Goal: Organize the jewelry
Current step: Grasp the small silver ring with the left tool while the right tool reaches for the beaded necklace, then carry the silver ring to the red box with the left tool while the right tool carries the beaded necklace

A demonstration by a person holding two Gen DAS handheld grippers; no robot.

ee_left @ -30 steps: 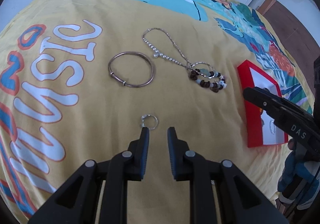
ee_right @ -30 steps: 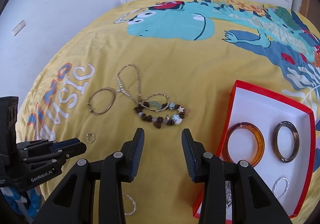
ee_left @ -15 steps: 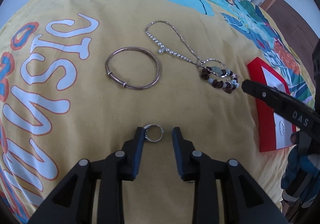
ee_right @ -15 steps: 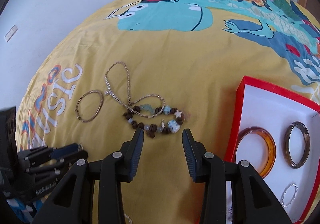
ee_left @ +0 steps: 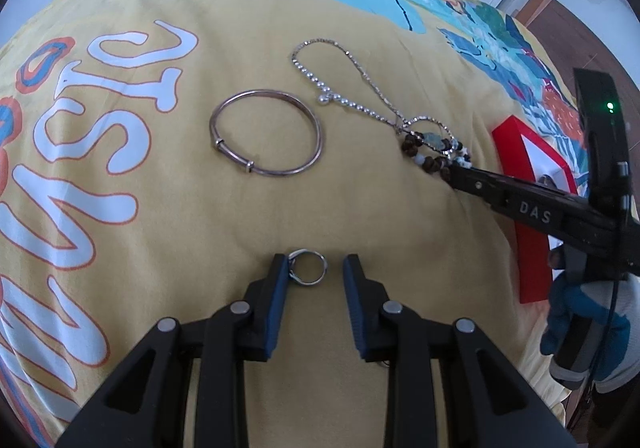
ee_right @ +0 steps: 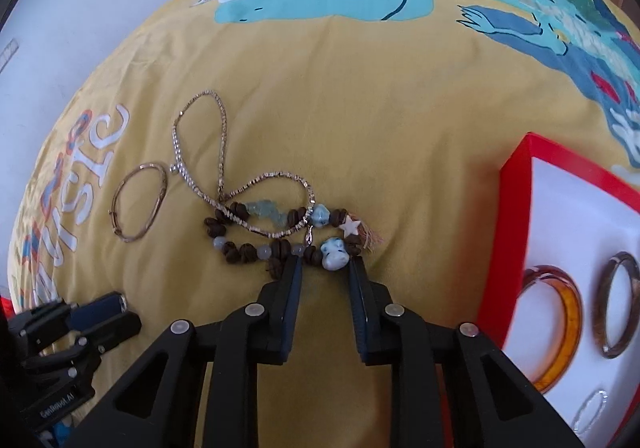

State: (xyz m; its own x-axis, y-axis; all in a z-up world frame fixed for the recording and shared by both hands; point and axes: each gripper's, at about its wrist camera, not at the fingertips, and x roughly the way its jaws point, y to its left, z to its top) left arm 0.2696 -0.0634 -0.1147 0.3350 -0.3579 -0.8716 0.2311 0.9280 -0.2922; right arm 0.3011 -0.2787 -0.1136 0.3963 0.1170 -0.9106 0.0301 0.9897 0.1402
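Your right gripper (ee_right: pixel 325 268) is closing around the beaded bracelet (ee_right: pixel 280 244); your left gripper (ee_left: pixel 316 272), closing too, straddles the small ring (ee_left: pixel 308 267). Pinch, lift, carry to the red box (ee_right: pixel 516 207).

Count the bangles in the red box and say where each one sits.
2 bangles show in the red box: an amber bangle nearest its left wall, a brown bangle to its right. The frame cuts the box off, so more may be hidden.

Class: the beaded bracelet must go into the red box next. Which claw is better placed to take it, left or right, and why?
Right. The right claw is closing around the beaded bracelet, with the red box just beside it. The left claw sits at the small ring, farther from both.
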